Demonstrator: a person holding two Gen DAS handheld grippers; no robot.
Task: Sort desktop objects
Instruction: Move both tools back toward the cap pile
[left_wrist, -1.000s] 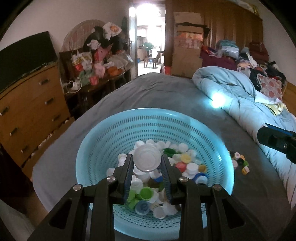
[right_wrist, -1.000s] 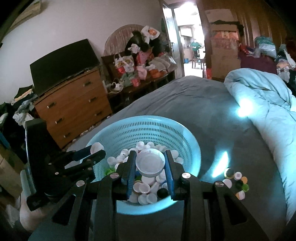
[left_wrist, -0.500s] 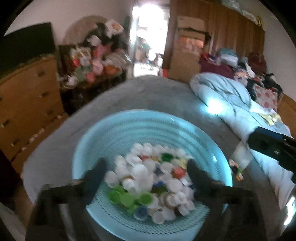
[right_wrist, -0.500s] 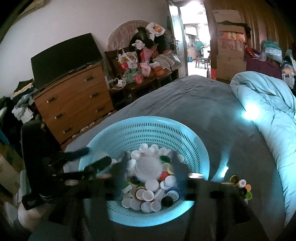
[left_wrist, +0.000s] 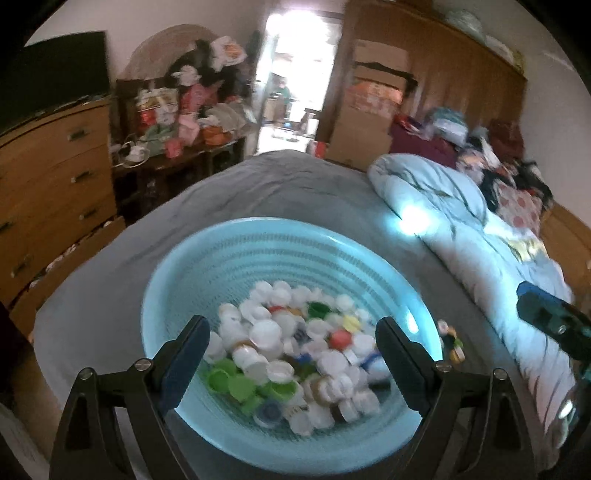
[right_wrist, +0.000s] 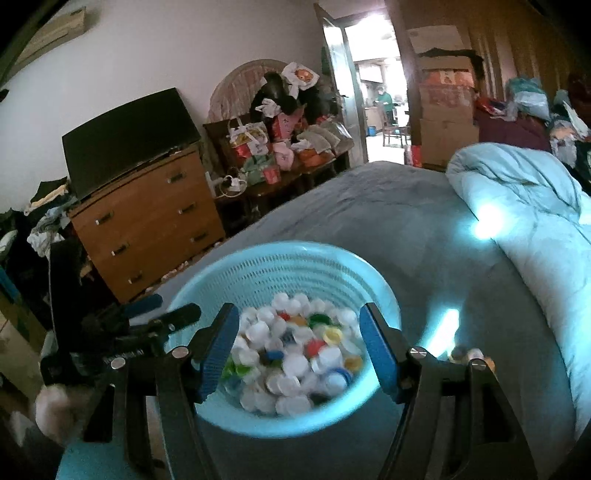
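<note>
Perforated glossy plastic basket (left_wrist: 236, 258); smooth plastic caps (left_wrist: 295, 350); matt grey cloth sheet (right_wrist: 388, 221); wood dresser (right_wrist: 147, 221).

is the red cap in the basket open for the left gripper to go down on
Probably yes. The left gripper is open with nothing between its jaws, above the basket. The red cap lies on top of the pile, though neighbouring caps crowd it.

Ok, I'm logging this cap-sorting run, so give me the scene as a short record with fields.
surface: grey bedsheet
container: light blue perforated basket, resting on the sheet
contents: pile of bottle caps, mostly white, some green, red, yellow, blue
outside basket: small cluster of caps on the sheet to its right
left gripper: open, nothing between the jaws, above the basket
right gripper: jaws opening, nothing between them, above the basket
</note>
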